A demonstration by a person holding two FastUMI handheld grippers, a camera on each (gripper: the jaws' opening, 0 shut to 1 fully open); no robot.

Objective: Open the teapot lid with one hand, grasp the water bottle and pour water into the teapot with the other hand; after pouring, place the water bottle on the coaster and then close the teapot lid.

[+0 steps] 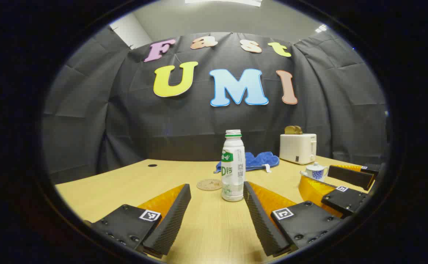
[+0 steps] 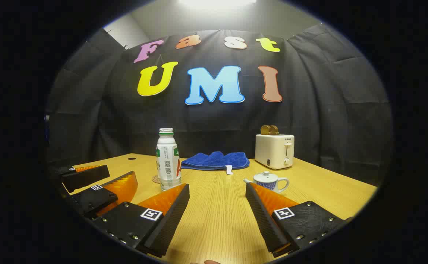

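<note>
Scanning from the left, I have the left gripper [image 1: 216, 211] hovering low over the table [image 1: 100, 187] with its jaws spread wide and empty, and the water bottle [image 1: 233, 167] standing upright just ahead of them, cap already off. The coaster [image 1: 209, 184] lies flat just left of the bottle, and I judge it sits slightly behind. I'd take the bottle around its middle, on the label; it looks like thin plastic, light, a bit slick and easy to squeeze, so an open neck could spill under a hard grip. Further right, the right gripper [image 2: 217, 209] also stands wide open, holding nothing, with the teapot [image 2: 269, 181] near its right finger, lid on. That pot looks like glazed china, fragile and slippery; the small knob on the lid is the place to pinch. The left gripper view gives me the whole coaster, whereas the right gripper view hides most of it behind the bottle but shows the teapot handle plainly.
</note>
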